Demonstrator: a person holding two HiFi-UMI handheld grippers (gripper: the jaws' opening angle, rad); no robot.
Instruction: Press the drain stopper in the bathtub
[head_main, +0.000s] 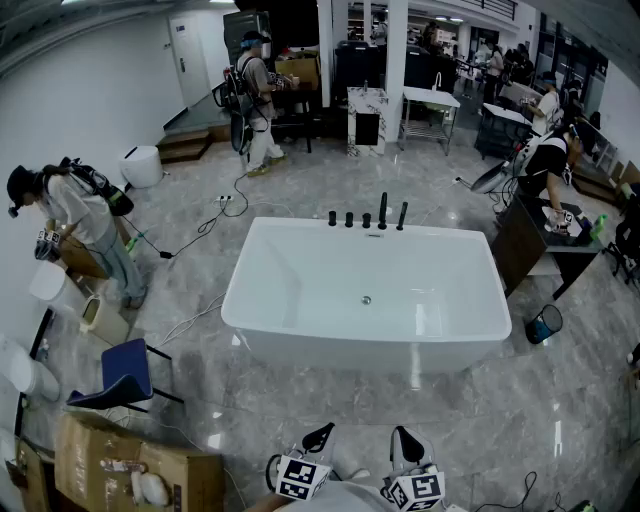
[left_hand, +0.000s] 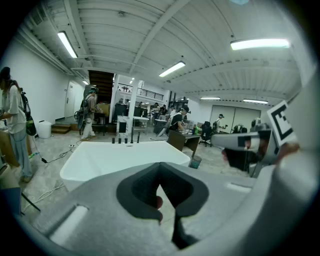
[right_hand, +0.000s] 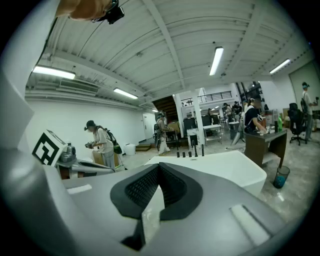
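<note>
A white freestanding bathtub (head_main: 300, 300) stands in the middle of the room in the head view. Its small round metal drain stopper (head_main: 366, 300) sits in the tub floor. Both grippers are low at the bottom edge, well short of the tub. My left gripper (head_main: 318, 437) and right gripper (head_main: 405, 446) are held side by side, each shut with nothing in it. The left gripper (left_hand: 160, 165) points at the tub (left_hand: 115, 157) from a distance. The right gripper (right_hand: 159, 166) also faces the tub (right_hand: 225, 165). Neither gripper view shows the stopper.
Black tap fittings (head_main: 366, 217) line the tub's far rim. A blue chair (head_main: 125, 372) and cardboard box (head_main: 130, 465) stand at the near left. Cables (head_main: 200, 228) cross the floor. A dark desk (head_main: 530, 245) and blue bin (head_main: 545, 324) are at the right. Several people work around.
</note>
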